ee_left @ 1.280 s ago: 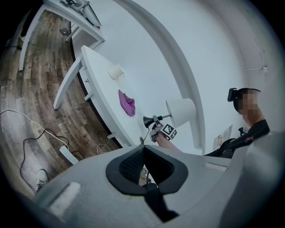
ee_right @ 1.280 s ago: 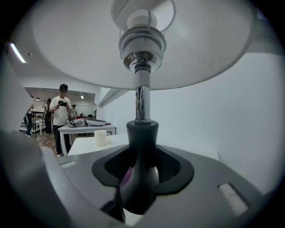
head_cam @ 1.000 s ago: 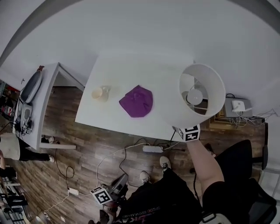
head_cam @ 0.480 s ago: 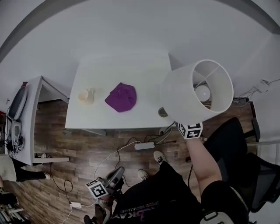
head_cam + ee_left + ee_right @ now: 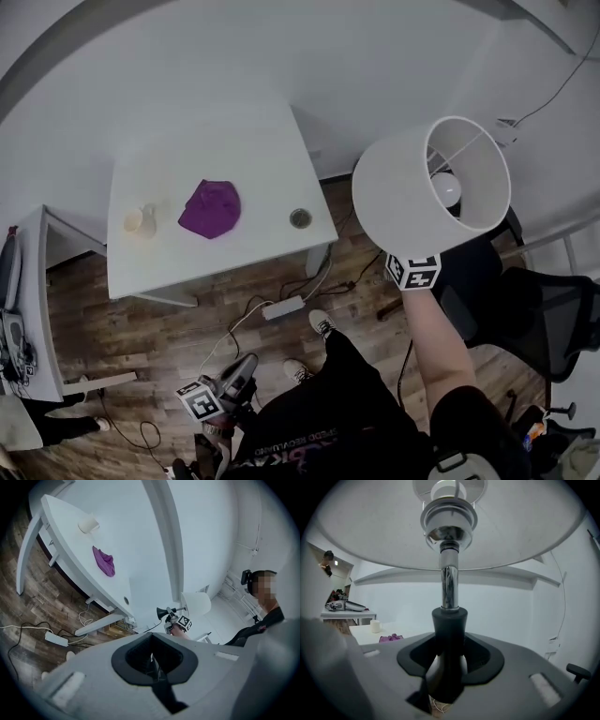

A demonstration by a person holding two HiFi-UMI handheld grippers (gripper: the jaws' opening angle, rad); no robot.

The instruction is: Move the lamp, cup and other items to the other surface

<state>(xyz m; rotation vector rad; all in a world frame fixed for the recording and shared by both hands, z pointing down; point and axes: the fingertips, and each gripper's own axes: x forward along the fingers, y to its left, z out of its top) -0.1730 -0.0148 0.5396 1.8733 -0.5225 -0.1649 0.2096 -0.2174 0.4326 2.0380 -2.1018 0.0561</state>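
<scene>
Lamp (image 5: 403, 192) now off table (image 5: 244, 150): white shade (image 5: 370, 531), chrome stem (image 5: 449, 585).

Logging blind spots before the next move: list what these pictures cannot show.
- Round thing on the table: head view, too small to identify.
- Cup contents: too small in every view.
- Right gripper: fingers hidden under the lamp shade in head view.
- Side table: cut off by the head view's left edge.
</scene>
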